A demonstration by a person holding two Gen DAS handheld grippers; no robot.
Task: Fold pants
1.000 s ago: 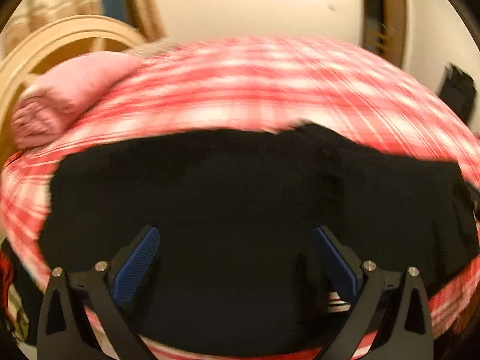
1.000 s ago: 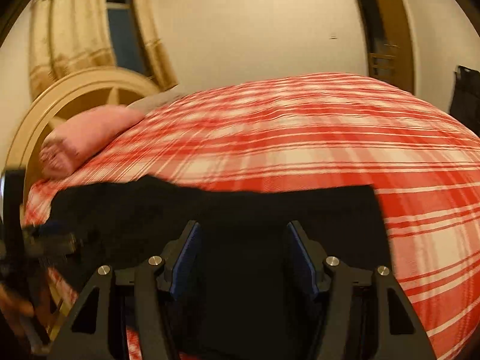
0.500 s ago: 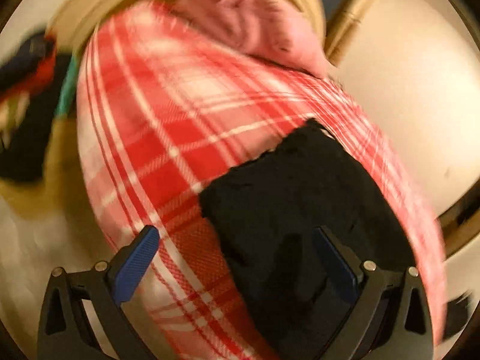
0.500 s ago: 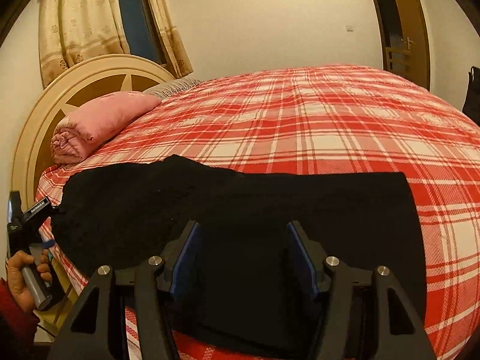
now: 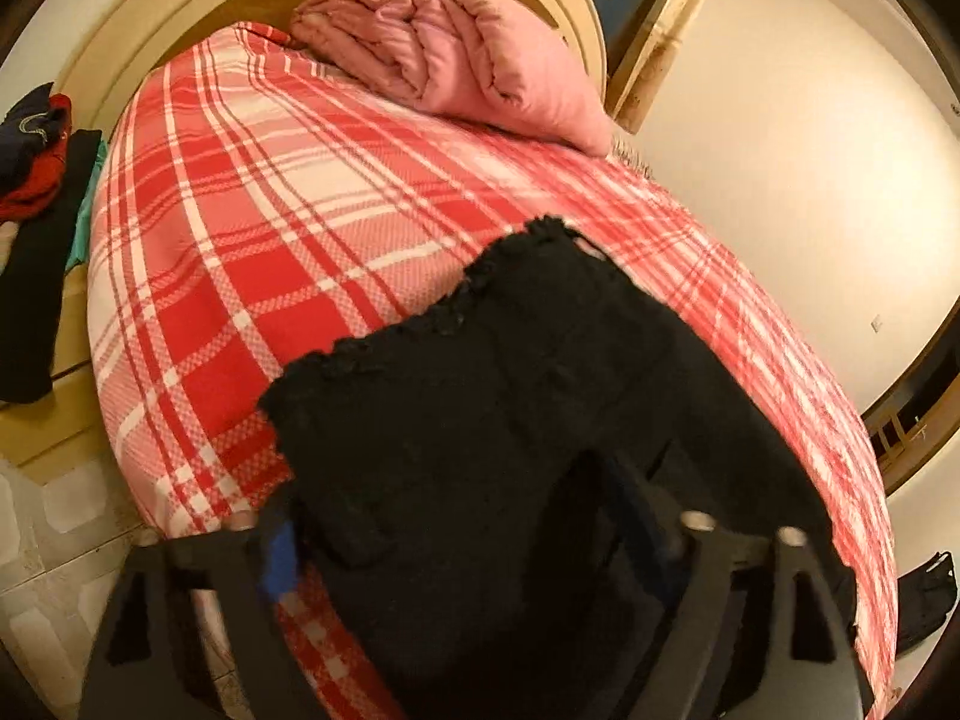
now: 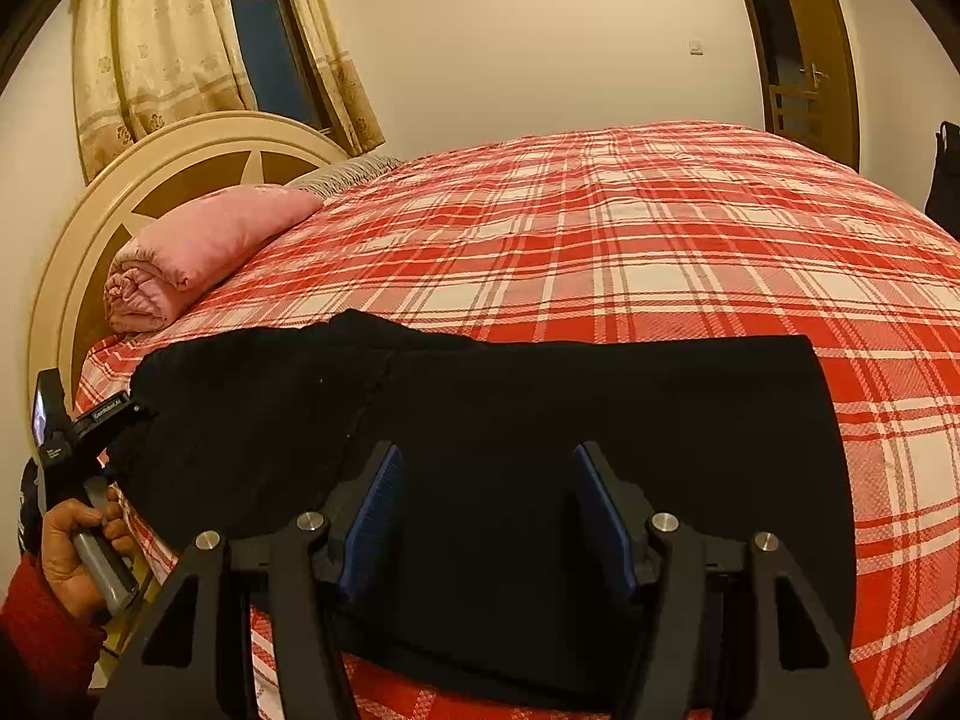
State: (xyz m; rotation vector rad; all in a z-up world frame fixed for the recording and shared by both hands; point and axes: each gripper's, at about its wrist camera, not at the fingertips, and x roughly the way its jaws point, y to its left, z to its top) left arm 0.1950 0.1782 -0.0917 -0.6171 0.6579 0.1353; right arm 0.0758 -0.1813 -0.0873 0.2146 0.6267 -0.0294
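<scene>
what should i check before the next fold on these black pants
1. Pants lie flat on the plaid bedspread: ok, already doubled into a dark band along the near edge.
2. Left tongs at the frilly end of the pants: ok; they are closing with cloth between them.
3. Left tongs have actually gripped the cloth: cannot tell, the view is blurred.
4. Right tongs around the near edge of the pants: ok, cloth sits between the blue pads.
5. Right pads pressing the cloth: cannot tell.
6. Pink rolled quilt apart from the pants: ok.
</scene>
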